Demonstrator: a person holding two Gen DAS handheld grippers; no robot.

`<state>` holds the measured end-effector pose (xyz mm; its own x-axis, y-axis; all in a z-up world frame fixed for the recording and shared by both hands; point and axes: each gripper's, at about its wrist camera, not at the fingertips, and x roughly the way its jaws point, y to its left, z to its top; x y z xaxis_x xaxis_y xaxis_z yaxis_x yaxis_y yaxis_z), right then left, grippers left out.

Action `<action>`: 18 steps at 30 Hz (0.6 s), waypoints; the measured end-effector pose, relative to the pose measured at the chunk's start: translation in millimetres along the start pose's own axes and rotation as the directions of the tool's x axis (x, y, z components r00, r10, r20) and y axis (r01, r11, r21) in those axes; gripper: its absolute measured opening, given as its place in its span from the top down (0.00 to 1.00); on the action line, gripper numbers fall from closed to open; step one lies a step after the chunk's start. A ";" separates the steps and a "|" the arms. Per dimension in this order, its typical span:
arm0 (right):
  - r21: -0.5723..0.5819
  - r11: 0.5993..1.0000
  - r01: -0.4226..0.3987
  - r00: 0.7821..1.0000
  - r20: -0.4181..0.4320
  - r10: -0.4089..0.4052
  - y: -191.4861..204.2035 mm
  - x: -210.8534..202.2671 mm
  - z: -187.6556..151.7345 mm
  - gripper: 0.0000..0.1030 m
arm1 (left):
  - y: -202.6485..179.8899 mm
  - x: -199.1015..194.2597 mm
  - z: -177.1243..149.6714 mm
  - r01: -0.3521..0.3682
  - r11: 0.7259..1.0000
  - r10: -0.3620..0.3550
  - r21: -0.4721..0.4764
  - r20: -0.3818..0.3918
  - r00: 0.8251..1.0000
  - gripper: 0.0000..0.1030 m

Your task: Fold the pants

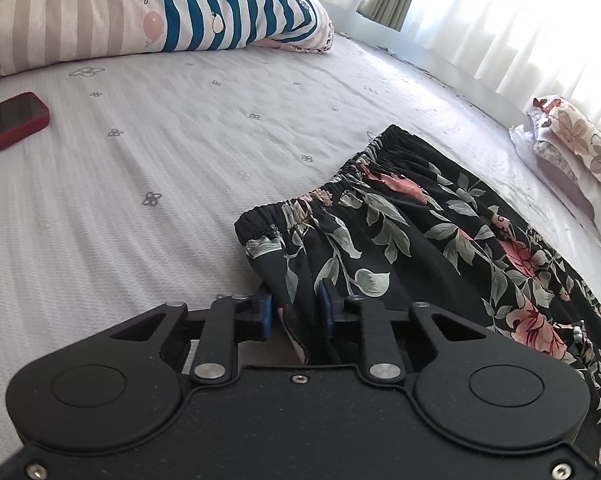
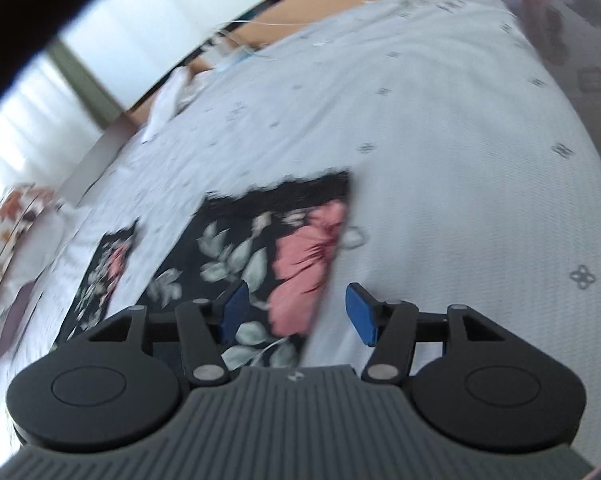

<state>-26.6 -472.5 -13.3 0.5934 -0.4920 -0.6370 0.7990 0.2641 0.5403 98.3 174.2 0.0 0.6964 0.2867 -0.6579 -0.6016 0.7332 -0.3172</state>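
Black floral pants lie flat on the pale bedsheet, their elastic waistband toward the middle of the bed. My left gripper is shut on a bunched side edge of the pants just below the waistband corner, with fabric pinched between the blue pads. The right wrist view is blurred. It shows a pant leg end with a large pink flower. My right gripper stands open over that leg's right edge, with the cloth lying between the pads and untouched by them. A second leg end lies to the left.
A red phone lies on the sheet at far left. Striped bedding is piled at the head of the bed. A floral pillow sits by the curtained window. The wooden bed edge shows beyond the sheet.
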 end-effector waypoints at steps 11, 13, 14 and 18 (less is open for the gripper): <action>-0.060 0.996 -0.060 0.997 -0.057 0.056 9.5 19.0 15.0 0.98 | 2.4 -12.1 4.6 -0.006 1.000 0.005 0.015 0.037 0.999 0.98; -0.112 0.993 -0.045 0.999 -0.028 0.042 10.7 7.4 18.4 0.98 | 5.5 -18.8 7.7 -0.002 0.999 0.000 0.032 0.048 0.999 0.98; -0.112 0.993 -0.045 0.999 -0.028 0.042 10.7 7.4 18.4 0.98 | 5.7 -23.2 9.0 -0.015 0.998 0.012 0.054 0.057 0.998 0.98; -0.140 0.990 -0.033 0.999 -0.016 0.032 -0.9 -21.0 34.1 0.98 | 13.3 -41.3 17.5 -0.003 0.997 -0.002 0.076 0.060 0.998 0.98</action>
<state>-43.1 -490.7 18.3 0.6198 -0.4700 -0.6284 0.7845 0.3937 0.4792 68.4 182.8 34.9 0.7200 0.3220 -0.6148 -0.5717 0.7774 -0.2624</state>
